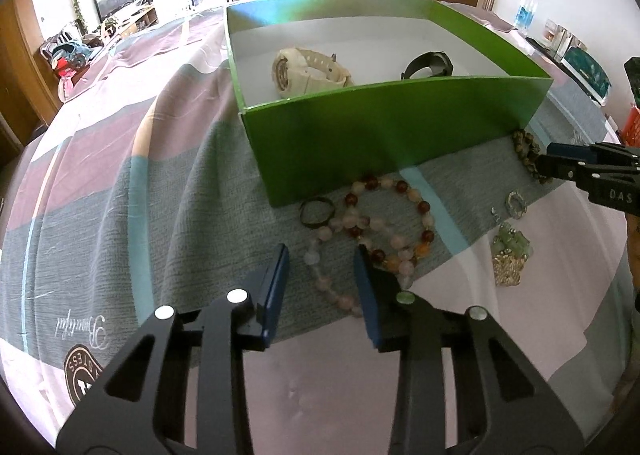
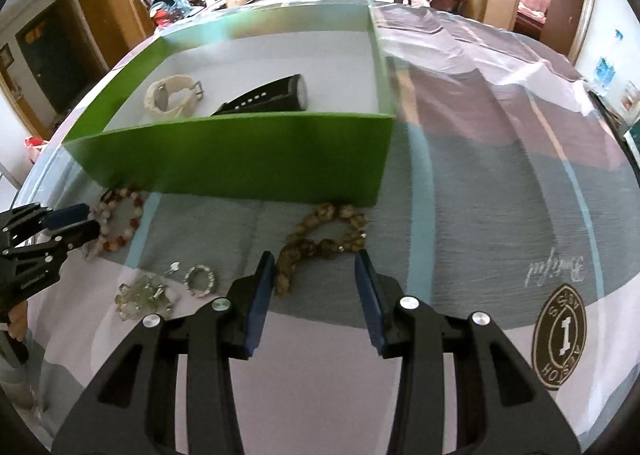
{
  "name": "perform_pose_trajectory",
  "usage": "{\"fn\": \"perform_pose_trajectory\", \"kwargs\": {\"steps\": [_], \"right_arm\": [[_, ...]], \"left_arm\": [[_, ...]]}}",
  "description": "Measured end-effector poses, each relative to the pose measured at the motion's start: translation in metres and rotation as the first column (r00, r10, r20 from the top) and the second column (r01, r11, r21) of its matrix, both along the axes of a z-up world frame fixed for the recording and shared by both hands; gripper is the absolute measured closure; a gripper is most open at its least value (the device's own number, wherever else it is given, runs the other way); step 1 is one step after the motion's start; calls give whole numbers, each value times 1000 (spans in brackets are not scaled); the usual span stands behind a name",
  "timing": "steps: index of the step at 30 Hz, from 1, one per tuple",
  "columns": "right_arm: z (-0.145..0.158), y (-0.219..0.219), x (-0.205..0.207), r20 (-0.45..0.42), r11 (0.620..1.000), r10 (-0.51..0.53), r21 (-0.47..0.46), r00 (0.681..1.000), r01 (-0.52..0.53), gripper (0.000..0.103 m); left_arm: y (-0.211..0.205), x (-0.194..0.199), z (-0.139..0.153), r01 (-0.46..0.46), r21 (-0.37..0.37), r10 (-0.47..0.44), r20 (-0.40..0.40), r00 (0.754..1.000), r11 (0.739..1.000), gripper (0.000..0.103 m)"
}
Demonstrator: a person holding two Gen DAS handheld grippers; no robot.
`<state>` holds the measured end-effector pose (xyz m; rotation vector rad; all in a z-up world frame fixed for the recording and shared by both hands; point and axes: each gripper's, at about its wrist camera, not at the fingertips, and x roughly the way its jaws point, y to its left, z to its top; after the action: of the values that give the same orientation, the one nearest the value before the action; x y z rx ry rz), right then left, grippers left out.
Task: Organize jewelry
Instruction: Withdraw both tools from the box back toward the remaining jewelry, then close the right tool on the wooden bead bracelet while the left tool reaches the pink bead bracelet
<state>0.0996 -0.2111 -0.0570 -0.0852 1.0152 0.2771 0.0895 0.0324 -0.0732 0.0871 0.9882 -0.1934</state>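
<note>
Left wrist view: left gripper (image 1: 322, 255) hovering low centre, jaws partly apart, holding nothing; pink bead bracelet (image 1: 384, 223) lying just ahead, strand trailing between tips, green box (image 1: 384, 123) beyond.

Right wrist view: right gripper (image 2: 316, 261) gaping, empty; brown bead bracelet (image 2: 320, 239) lying ahead, long axis running lower left to upper right, tail touching left finger.

Left gripper (image 1: 322, 251) and right gripper (image 2: 316, 261), jaws apart
</note>
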Motion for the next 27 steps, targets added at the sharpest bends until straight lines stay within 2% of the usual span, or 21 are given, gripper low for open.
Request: {"fn": "perform_pose_trajectory", "kwargs": {"steps": [2,6,7,9,15,17,18,20,21,22,27], "right_arm": [[-1,-5,3,3,1000,-15,3,1000,15,62],[-4,-10,8,-11,999,-25,34,1000,25,60],[-4,-11,9,-10,998,-27,49,1000,28,50],[-4,-14,11,4,996,-52,68,999,52,38],[-11,-25,19,4,990,-127,61,992,127,38],[-12,-21,19,20,993,-117,10,993,117,39],[-13,-17,18,32,994,-109,-22,994,110,44],[-14,-11,15,58,994,-86,-66,995,90,55],[-13,-8,13,58,996,-61,-61,996,64,66],[-13,-5,11,57,997,-37,-58,998,40,72],[-13,6,5,99,992,6,-128,995,6,75]], "left_arm": [[0,0,0,-1,-6,1,3,1000,1000,68],[2,2,0,10,-44,-10,4,1000,999,57],[1,2,0,12,-46,-12,5,1000,999,56],[0,3,-1,17,-49,-16,9,1000,999,52],[2,4,-1,17,-75,-16,11,1000,997,51],[2,4,-1,16,-78,-15,11,1000,997,51],[2,4,-1,16,-86,-15,10,1000,996,52],[3,5,0,17,-103,-17,7,1000,995,53],[3,5,0,19,-111,-19,5,1000,994,53],[3,5,0,21,-120,-21,2,1000,993,53],[-3,6,1,42,-159,-45,-16,999,986,53]]}}
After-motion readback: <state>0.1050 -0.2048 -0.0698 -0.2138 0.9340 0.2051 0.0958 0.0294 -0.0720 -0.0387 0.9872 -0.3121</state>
